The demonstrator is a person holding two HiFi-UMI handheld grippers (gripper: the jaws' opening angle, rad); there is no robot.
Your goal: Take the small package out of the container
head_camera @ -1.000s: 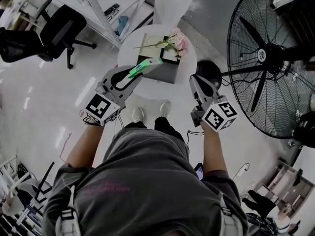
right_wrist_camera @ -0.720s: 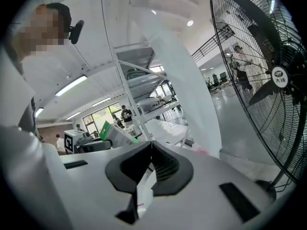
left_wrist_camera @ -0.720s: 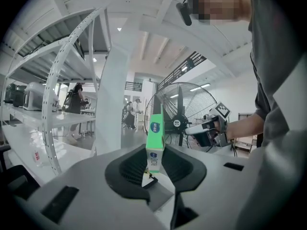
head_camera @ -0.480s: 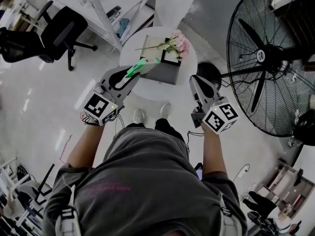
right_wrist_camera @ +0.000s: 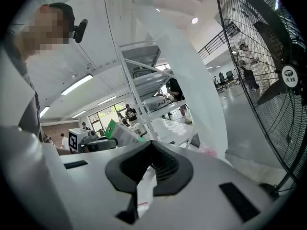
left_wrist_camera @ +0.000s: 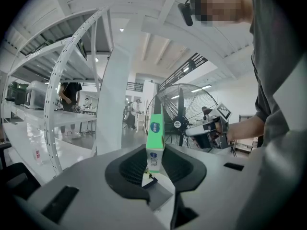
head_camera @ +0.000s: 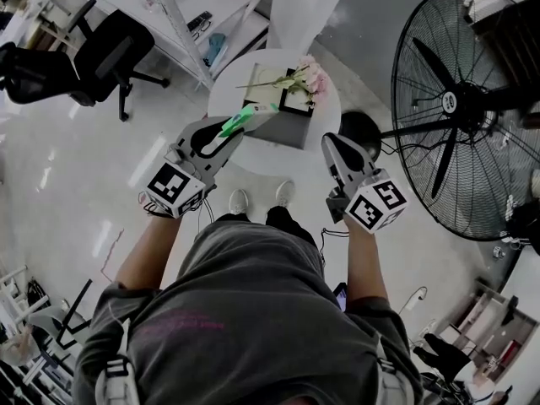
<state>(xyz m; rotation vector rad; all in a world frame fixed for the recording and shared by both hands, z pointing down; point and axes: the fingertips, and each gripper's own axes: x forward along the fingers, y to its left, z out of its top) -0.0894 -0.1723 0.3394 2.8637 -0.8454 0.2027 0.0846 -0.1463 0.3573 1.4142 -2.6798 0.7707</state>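
Your left tool [left_wrist_camera: 154, 164] is clamped on the lower end of the small package [left_wrist_camera: 155, 135], held up by the container [head_camera: 285, 126] on the tabletop [head_camera: 221, 95]. Right tool [right_wrist_camera: 149, 150]: closed, empty. Risk: this shallow grip may let the package pivot or drop.

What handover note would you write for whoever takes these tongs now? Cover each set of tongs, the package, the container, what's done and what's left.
Left tongs: shut on the small package, held up by the near edge of the container.
Right tongs: shut, empty, off to the side.
Done: package gripped and apparently lifted out.
Left: probably carry it clear and set it on the table.
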